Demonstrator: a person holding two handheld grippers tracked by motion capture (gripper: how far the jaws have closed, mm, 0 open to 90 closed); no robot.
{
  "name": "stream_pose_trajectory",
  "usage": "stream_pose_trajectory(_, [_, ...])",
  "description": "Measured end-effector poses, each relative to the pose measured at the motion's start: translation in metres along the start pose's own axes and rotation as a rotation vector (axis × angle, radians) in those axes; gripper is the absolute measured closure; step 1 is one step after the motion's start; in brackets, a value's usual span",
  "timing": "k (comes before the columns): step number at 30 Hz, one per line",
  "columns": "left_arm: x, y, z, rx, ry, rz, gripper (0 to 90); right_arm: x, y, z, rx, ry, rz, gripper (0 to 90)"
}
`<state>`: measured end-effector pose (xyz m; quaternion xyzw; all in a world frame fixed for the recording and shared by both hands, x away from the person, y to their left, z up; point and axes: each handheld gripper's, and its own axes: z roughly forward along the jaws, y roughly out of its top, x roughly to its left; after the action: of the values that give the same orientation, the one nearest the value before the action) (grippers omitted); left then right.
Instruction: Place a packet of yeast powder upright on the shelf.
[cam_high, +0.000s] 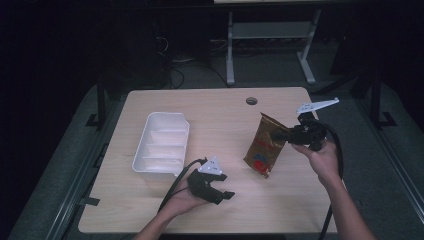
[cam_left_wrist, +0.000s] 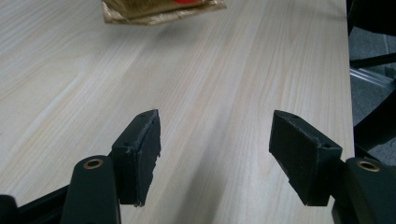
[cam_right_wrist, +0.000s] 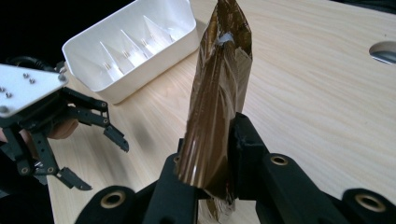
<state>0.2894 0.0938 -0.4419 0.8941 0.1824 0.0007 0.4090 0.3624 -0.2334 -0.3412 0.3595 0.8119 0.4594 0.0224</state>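
A gold-brown foil snack bag (cam_high: 265, 145) with a red mark near its bottom hangs tilted above the right half of the table. My right gripper (cam_high: 276, 135) is shut on the bag's upper edge. In the right gripper view the crumpled bag (cam_right_wrist: 217, 93) rises from between the two black jaws of that gripper (cam_right_wrist: 210, 154). My left gripper (cam_high: 225, 187) sits low over the table's front centre, open, with bare wood between its pads (cam_left_wrist: 140, 149). The bag's lower edge (cam_left_wrist: 159, 9) shows ahead of it. The left gripper (cam_right_wrist: 103, 165) stands apart from the bag.
A white plastic tray (cam_high: 141, 150) with divider ribs lies on the left half of the wooden table (cam_high: 220, 105), just behind the left hand. A round cable hole (cam_high: 251, 100) is at the back edge. Desk legs and cables stand on the floor beyond.
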Motion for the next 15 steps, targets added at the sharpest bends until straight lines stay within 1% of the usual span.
stream_pose_trajectory(2, [-0.001,-0.002,-0.001,-0.002,0.001,0.0,32.4,0.0,0.002,0.0,0.001,0.0,-0.002,81.1])
stream_pose_trajectory(7, [-0.005,-0.01,-0.004,0.0,-0.001,-0.001,30.7,0.001,0.015,0.007,0.013,-0.003,-0.022,81.1])
stream_pose_trajectory(10, [-0.006,-0.012,-0.005,0.0,-0.002,0.002,30.1,0.001,0.019,0.009,0.01,0.001,-0.018,81.1])
stream_pose_trajectory(15, [-0.011,-0.016,-0.011,0.001,-0.007,0.016,29.8,0.003,0.033,0.019,0.009,0.017,-0.041,81.1])
